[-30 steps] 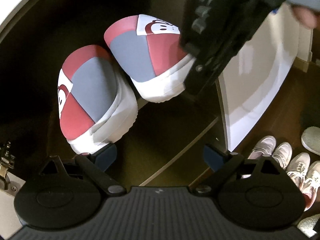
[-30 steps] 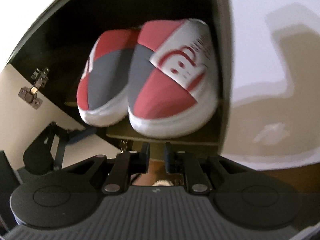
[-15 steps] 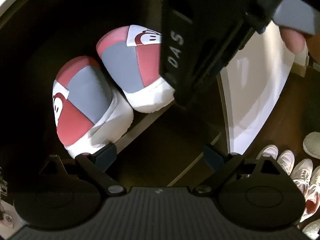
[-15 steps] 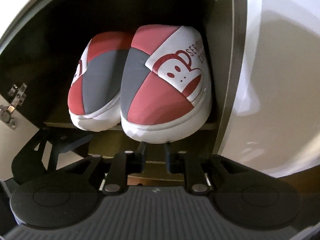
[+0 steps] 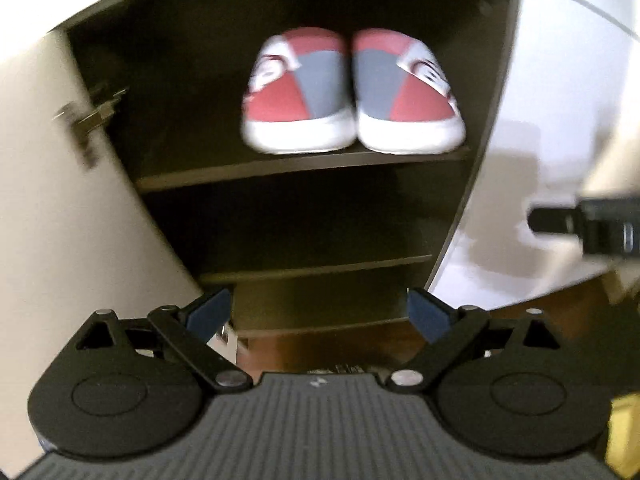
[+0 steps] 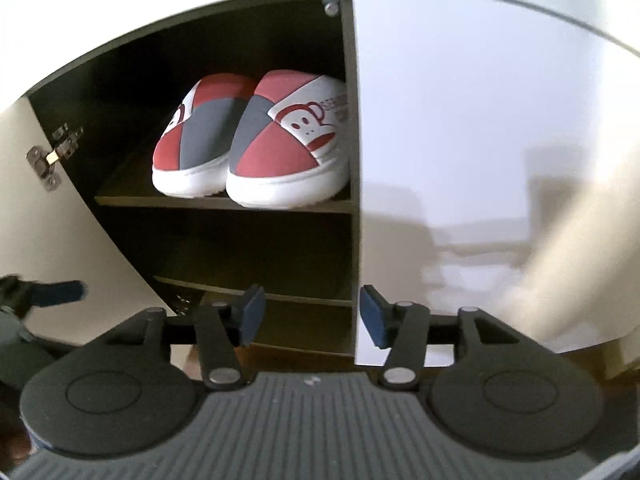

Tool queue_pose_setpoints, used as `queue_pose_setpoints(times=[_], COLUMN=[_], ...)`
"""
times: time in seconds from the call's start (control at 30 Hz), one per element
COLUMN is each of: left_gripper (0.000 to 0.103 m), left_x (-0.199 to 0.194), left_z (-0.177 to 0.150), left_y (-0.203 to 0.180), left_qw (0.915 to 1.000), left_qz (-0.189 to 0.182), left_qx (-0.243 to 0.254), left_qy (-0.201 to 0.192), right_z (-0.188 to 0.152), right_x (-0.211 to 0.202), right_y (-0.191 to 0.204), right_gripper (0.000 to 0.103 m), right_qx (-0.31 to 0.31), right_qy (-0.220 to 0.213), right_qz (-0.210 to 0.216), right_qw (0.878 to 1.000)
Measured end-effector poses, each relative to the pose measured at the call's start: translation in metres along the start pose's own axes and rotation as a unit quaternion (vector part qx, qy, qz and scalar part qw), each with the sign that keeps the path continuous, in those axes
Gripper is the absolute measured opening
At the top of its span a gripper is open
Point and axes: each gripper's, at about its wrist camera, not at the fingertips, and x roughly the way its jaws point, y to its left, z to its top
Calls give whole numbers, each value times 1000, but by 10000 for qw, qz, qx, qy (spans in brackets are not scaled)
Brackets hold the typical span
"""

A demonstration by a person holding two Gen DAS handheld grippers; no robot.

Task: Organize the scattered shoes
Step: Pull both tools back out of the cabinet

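Observation:
Two red, grey and white slippers with a monkey print stand side by side, toes outward, on the upper shelf (image 5: 304,166) of an open dark cabinet: the left slipper (image 5: 298,96) (image 6: 196,140) and the right slipper (image 5: 406,94) (image 6: 290,144). My left gripper (image 5: 318,314) is open and empty, drawn back below the shelves. My right gripper (image 6: 312,312) is open and empty, also back from the cabinet. The right gripper's tip shows at the left wrist view's right edge (image 5: 592,224).
The cabinet door (image 6: 60,208) hangs open on the left with a metal hinge (image 6: 50,156). A closed glossy white door (image 6: 480,160) is on the right. Lower shelves (image 6: 248,292) hold nothing visible. Wooden floor (image 5: 560,308) lies below.
Both grippers have pulled back from the slippers, which stay on the shelf. The right gripper's jaws went from shut to open. The left view has swung level.

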Motion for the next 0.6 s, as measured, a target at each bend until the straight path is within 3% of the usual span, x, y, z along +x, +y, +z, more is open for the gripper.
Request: queue_pose_setpoints(times=[0.23, 0.47, 0.6], left_gripper=[98, 99, 99], left_x=[-74, -183, -248], left_z=[-22, -45, -46], left_y=[-24, -44, -54], left_qw=[9970, 9962, 9953], left_qz=[536, 658, 722], left_qx=[-550, -430, -359], left_qy=[-26, -366, -541], right_z=[-26, -56, -60], right_x=[-76, -212, -273], right_y=[5, -9, -13], right_gripper=[66, 80, 81], right_qx=[-2, 132, 208], right_qy=[-525, -1104, -1294], right_qz=[36, -29, -107], right_qw=[9986, 9938, 9913])
